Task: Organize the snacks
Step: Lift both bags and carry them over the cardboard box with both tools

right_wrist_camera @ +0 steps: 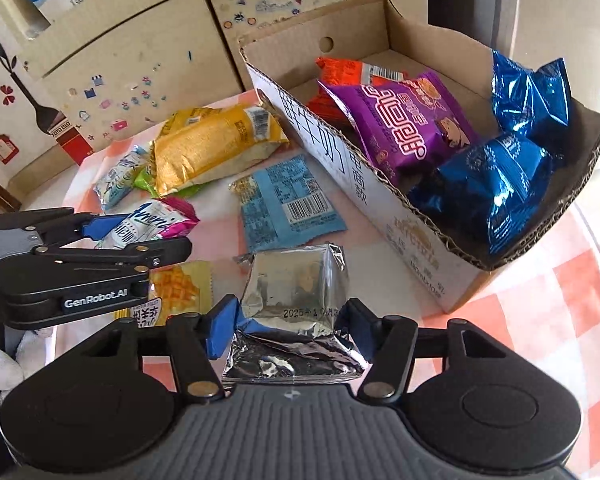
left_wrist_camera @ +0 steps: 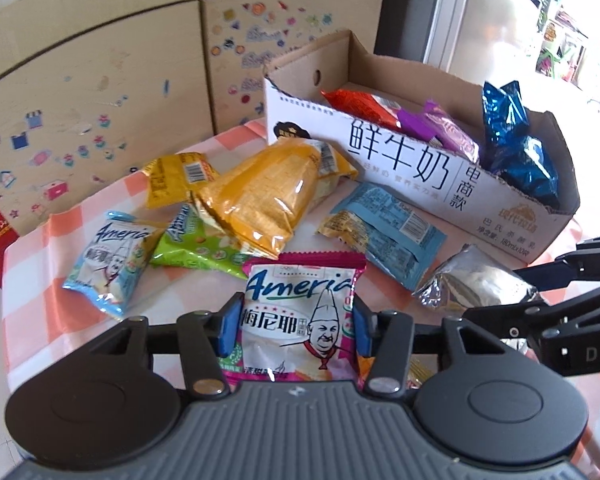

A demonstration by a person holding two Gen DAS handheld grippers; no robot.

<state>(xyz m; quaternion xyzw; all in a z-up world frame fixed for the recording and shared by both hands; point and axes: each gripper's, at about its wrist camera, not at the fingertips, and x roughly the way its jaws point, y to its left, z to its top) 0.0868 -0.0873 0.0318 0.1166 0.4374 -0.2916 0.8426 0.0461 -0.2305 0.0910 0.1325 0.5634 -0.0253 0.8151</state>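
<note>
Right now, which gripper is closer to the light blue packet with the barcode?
Right. The right gripper, clamping the silver packet, sits just before the light blue packet; the left gripper, holding the pink Ameria packet, is farther.

Both wrist views look steeply down, sharing the cardboard box (left_wrist_camera: pixel 400 168).

**Bright daylight from the window side, fisheye bend at the rims**

Strong daylight floods in from the far right, bleaching the window (left_wrist_camera: pixel 560 20) to white and washing out the right edge of the table (left_wrist_camera: pixel 596 216). Glare streaks the yellow packet (left_wrist_camera: pixel 260 196), the blue foil bags (right_wrist_camera: pixel 496 184) and the silver pouch (right_wrist_camera: pixel 296 300). Soft shadows lie inside the cardboard box (right_wrist_camera: pixel 428 36). Both views bow the cabinet (left_wrist_camera: pixel 100 80) lines, with black vignette corners. Focus is fairly sharp, softening slightly outward.
</note>
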